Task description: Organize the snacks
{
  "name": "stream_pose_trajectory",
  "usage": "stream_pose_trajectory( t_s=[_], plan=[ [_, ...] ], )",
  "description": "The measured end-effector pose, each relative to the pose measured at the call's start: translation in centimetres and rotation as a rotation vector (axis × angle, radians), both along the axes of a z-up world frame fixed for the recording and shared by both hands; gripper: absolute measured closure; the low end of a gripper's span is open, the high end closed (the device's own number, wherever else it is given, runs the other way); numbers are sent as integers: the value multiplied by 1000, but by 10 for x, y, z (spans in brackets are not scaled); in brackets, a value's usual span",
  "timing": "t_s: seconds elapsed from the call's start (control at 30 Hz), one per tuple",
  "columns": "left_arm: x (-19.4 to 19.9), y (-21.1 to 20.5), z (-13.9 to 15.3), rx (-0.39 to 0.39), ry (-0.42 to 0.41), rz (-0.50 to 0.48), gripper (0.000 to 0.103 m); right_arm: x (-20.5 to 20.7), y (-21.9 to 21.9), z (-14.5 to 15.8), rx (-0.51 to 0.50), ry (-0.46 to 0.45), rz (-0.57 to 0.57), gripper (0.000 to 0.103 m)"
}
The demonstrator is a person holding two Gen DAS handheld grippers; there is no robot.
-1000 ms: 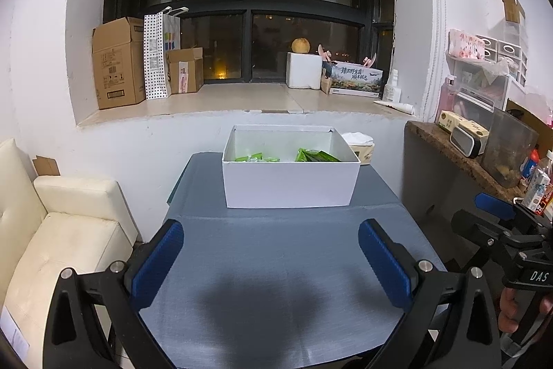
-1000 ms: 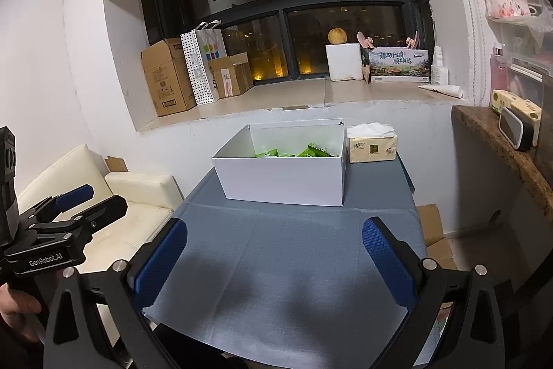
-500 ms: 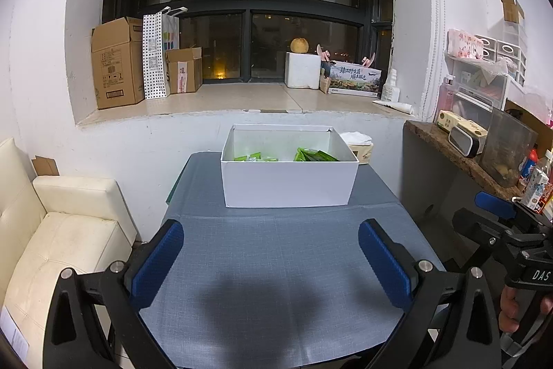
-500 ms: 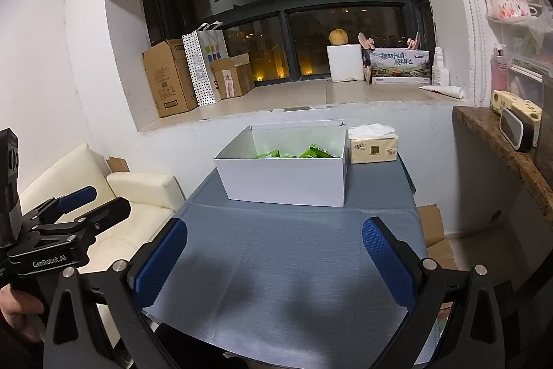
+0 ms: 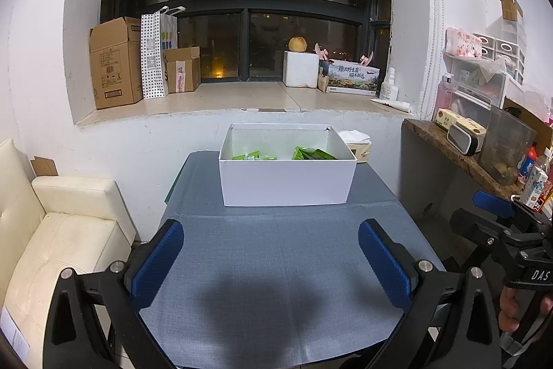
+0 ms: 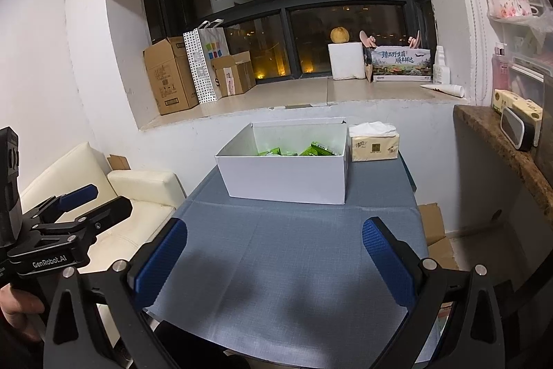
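Left gripper [image 6: 77, 196] reads "GenRobot.AI"; right gripper [image 5: 497, 213] "DAS".

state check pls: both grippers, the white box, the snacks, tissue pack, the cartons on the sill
left gripper: open, empty, above the table.
right gripper: open, empty, above the table.
white box: lidless, upright on the grey table.
green snack packets: lying inside the box, mostly hidden by its wall.
tissue pack: opened, a tissue sticking out, right of the box.
large carton: top flaps open.
small carton: flaps open.
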State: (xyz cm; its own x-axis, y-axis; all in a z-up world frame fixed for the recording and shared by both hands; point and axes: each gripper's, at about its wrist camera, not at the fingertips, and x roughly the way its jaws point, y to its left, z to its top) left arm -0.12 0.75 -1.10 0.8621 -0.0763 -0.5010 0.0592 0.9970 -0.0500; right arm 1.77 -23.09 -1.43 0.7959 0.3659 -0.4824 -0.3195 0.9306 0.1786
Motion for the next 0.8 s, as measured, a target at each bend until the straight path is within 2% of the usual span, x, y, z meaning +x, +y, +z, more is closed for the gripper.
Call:
stream_pose_trajectory(
  t_s=[0.8],
  plan=[
    [-1, 1, 1, -2, 0, -7, 0, -3, 2, 2, -4, -8, 14, 0]
  ],
)
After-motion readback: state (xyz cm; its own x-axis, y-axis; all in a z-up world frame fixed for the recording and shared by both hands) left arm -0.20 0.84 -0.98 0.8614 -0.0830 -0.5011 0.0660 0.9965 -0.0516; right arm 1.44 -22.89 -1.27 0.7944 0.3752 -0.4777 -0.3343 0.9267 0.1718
